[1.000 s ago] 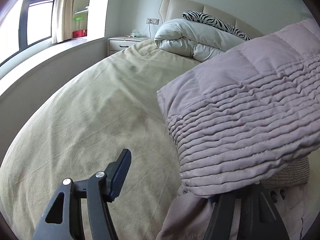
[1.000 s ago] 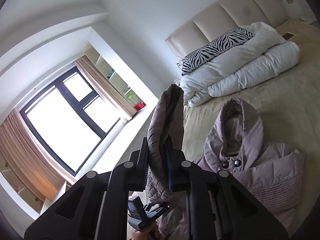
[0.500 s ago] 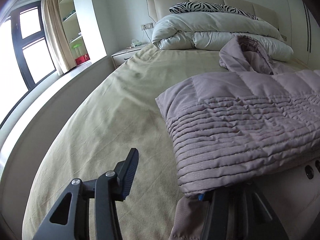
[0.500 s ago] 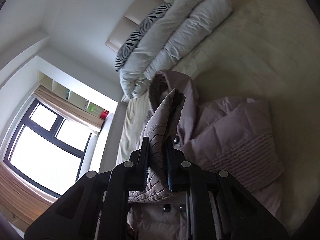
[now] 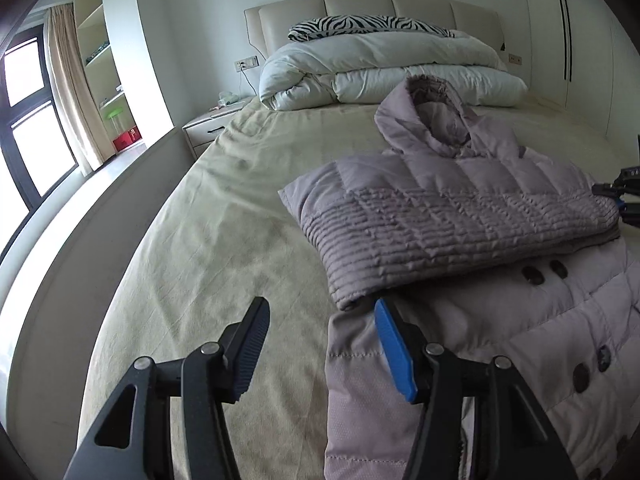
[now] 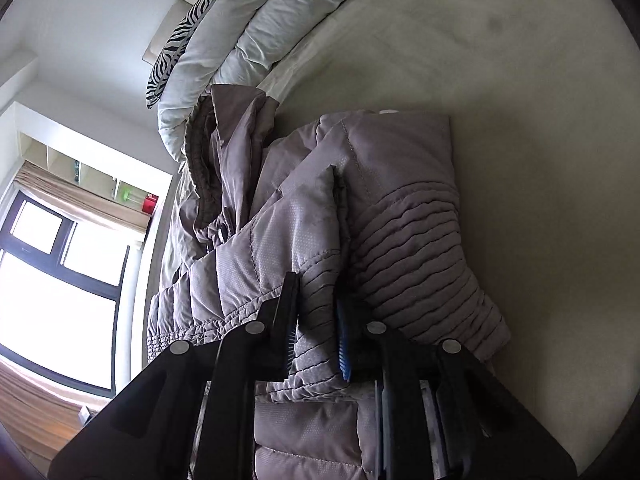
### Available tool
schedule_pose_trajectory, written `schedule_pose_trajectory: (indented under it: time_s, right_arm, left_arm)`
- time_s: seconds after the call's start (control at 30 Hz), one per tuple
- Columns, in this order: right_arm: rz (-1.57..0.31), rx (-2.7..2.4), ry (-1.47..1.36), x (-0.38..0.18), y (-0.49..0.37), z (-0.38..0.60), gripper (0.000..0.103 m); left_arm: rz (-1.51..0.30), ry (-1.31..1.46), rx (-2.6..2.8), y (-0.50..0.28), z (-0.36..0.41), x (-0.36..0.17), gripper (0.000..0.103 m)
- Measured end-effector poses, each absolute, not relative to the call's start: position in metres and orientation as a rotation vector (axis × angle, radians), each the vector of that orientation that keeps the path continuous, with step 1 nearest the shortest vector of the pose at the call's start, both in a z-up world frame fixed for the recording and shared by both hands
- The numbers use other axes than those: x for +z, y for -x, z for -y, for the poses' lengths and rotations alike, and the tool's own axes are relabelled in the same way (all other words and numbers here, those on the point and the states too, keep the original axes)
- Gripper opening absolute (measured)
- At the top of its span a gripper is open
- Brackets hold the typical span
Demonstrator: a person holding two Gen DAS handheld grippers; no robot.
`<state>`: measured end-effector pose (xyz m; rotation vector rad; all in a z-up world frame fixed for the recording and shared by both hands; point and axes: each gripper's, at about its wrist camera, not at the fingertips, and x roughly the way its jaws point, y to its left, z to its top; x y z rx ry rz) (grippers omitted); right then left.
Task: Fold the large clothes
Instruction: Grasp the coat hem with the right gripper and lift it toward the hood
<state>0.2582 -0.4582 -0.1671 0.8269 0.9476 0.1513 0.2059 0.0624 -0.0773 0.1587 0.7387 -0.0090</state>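
A mauve quilted hooded jacket (image 5: 460, 216) lies on the beige bed sheet (image 5: 224, 240), buttons up, with one sleeve folded flat across its chest. My left gripper (image 5: 320, 340) is open and empty, just in front of that sleeve's cuff (image 5: 352, 300), its blue-padded finger over the jacket's lower edge. In the right wrist view my right gripper (image 6: 316, 320) is slightly open, with the jacket's (image 6: 320, 220) sleeve cuff fabric lying loose between its jaws. The right gripper also shows at the left wrist view's right edge (image 5: 624, 196).
A folded white duvet (image 5: 384, 72) and a zebra pillow (image 5: 360, 26) lie against the headboard. A nightstand (image 5: 208, 128) stands to the left of the bed. A low wall ledge (image 5: 80, 240) and window (image 5: 28, 120) run along the left.
The sleeve came down from held-up to flat across the jacket's chest. My right gripper lowered with it and its jaws loosened. My left gripper drew back off the fabric.
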Motion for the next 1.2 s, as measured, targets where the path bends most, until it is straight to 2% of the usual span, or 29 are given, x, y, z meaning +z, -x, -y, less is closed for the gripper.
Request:
schedule_pose_trajectory:
  time_s: [0.13, 0.23, 0.27, 0.3, 0.37, 0.57, 0.73, 0.93, 1.1, 1.2]
  right_arm:
    - [-0.943, 0.125, -0.818, -0.152, -0.255, 0.457, 0.021]
    - [-0.938, 0.089, -0.779, -0.141, -0.253, 0.454, 0.029]
    - [-0.936, 0.076, -0.761, -0.136, -0.251, 0.454, 0.034]
    - [-0.93, 0.072, -0.746, -0.132, -0.249, 0.455, 0.053]
    - [-0.904, 0.057, -0.726, -0.121, -0.243, 0.46, 0.071]
    - [-0.846, 0.002, -0.597, -0.076, -0.228, 0.455, 0.071]
    - [-0.802, 0.11, -0.35, -0.051, -0.241, 0.374, 0.071]
    - [-0.927, 0.079, -0.239, -0.103, -0.272, 0.331, 0.071]
    - [-0.874, 0.063, 0.027, -0.129, -0.26, 0.304, 0.072]
    - [-0.87, 0.048, 0.085, -0.135, -0.262, 0.297, 0.072]
  left_arm:
    - [-0.619, -0.188, 0.0, -0.248, -0.044, -0.04, 0.082]
    - [-0.648, -0.244, 0.004, -0.299, -0.024, -0.045, 0.082]
    - [-0.682, -0.269, 0.019, -0.315, -0.019, -0.055, 0.081]
    - [-0.733, -0.283, 0.032, -0.328, -0.018, -0.068, 0.08]
    - [-0.834, -0.267, 0.035, -0.342, -0.022, -0.098, 0.066]
    - [-0.876, -0.162, 0.029, -0.334, -0.031, -0.138, 0.066]
    - [-0.876, -0.141, 0.029, -0.331, -0.033, -0.147, 0.067]
    - [-0.841, -0.143, 0.039, -0.326, -0.032, -0.152, 0.067]
    - [-0.817, -0.139, 0.043, -0.324, -0.032, -0.154, 0.067]
    - [-0.838, -0.107, 0.022, -0.324, -0.038, -0.149, 0.066]
